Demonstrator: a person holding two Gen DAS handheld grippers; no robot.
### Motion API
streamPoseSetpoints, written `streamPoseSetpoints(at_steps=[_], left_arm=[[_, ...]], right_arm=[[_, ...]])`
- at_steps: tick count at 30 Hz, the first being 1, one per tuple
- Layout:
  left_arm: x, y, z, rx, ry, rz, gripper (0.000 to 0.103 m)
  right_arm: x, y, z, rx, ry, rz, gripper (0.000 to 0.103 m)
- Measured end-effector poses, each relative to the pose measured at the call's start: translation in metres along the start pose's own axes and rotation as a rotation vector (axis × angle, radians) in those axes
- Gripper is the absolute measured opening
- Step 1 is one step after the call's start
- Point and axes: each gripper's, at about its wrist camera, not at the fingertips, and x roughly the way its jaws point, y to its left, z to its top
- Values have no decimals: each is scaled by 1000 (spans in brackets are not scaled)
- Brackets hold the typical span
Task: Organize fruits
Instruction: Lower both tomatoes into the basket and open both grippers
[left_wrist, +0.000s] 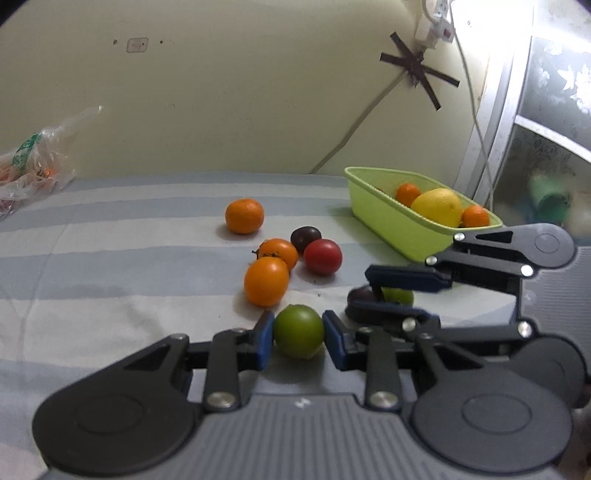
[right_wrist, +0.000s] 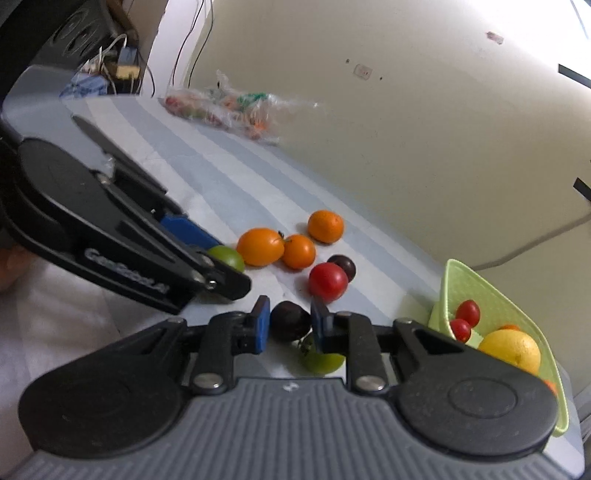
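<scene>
My left gripper (left_wrist: 298, 334) is shut on a green tomato (left_wrist: 299, 331) low over the striped cloth; it also shows in the right wrist view (right_wrist: 226, 257). My right gripper (right_wrist: 287, 325) is shut on a dark purple tomato (right_wrist: 290, 320). A second green tomato (right_wrist: 321, 360) lies just under it. Loose on the cloth are an orange (left_wrist: 244, 215), two orange tomatoes (left_wrist: 266, 280), a red tomato (left_wrist: 322, 256) and another dark tomato (left_wrist: 305, 237). The green basket (left_wrist: 388, 214) at the right holds a lemon (left_wrist: 437, 206) and small fruits.
A clear plastic bag (left_wrist: 29, 166) of produce lies at the far left by the wall. Cables hang down the wall behind the basket. A window frame (left_wrist: 495, 122) stands at the right.
</scene>
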Motion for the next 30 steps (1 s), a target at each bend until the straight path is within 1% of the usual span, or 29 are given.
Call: streamPoseSetpoints(at_steps=[3,5,8,10,15,17,19,21,23,26,27,29,30], left_arm=[[-10,2,-1,-24,-14,-19,29],[-13,5,5,-56,-20,-39,29],[-6,3,19,-85,-9,-68,29],[0,-7,32,-62,-12,-87,29],[22,-45,82,42,-79,-156,29],[39,-57,99,59,-78,-181,29],[59,-67,112,61,-58,-198,29],[81,-76,121,61,-25,-206,29],[101,-85,126,70,6,-197,30],[120,-93,124,78,37,-175,30],[125,-93,123,76,47,-174,30],[128,-92,121,73,50,-179,32],[129,-92,121,70,44,-177,35]], right_arm=[[-12,-2,0,20,-68,-16,26],[-18,-4,1,36,-100,-26,26],[-18,-14,-2,72,-112,-51,26],[-22,-25,-5,111,-128,-91,26],[-44,-65,-10,252,-204,-231,26],[-46,-81,-16,301,-204,-260,26],[-45,-90,-24,330,-192,-281,26],[-41,-96,-31,352,-182,-284,26],[-37,-100,-37,370,-181,-278,27],[-33,-101,-43,390,-178,-257,29],[-33,-102,-44,392,-177,-255,34],[-33,-106,-45,403,-186,-248,39],[-32,-109,-45,411,-194,-245,39]])
